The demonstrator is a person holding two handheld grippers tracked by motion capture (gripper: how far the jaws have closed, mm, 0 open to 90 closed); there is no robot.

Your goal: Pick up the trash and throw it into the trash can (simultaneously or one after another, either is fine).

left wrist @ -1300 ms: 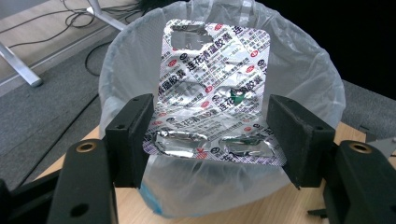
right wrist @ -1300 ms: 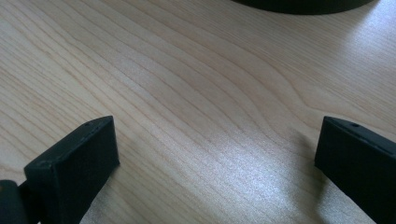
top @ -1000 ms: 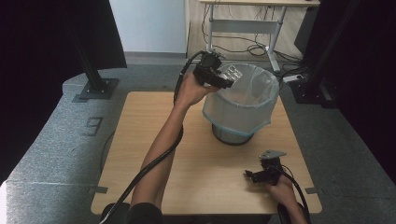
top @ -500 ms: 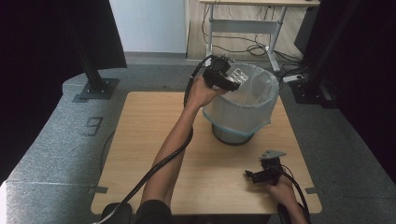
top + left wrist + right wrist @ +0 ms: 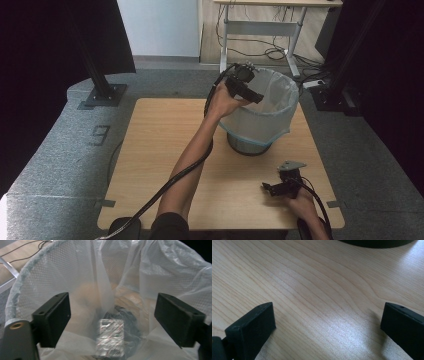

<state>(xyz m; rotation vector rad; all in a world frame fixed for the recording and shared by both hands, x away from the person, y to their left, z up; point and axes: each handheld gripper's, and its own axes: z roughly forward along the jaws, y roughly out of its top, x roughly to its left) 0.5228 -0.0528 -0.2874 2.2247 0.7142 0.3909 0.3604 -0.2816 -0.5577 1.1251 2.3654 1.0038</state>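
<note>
At the near edge, right gripper (image 5: pixel 274 189): it lies low on the table (image 5: pixel 165 150), jaws spread wide, nothing between them; in the right gripper view bare wood shows between the jaws.
Base: the dark foot of the bin (image 5: pixel 377 243) is just beyond that gripper, apart from it.
In the middle, left arm: it reaches forward across the table to the bin (image 5: pixel 260 112).
Left gripper (image 5: pixel 246 90): it hangs over the near rim, pointed down into the liner (image 5: pixel 155 277); its jaws have just been opening and now stand apart, with nothing pinched.
Packet (image 5: pixel 110 341): a silvery flat packet, blurred, lies below and between the jaws, inside the liner, long axis running away from the jaws.
Nearer hand: the left, clearly.
</note>
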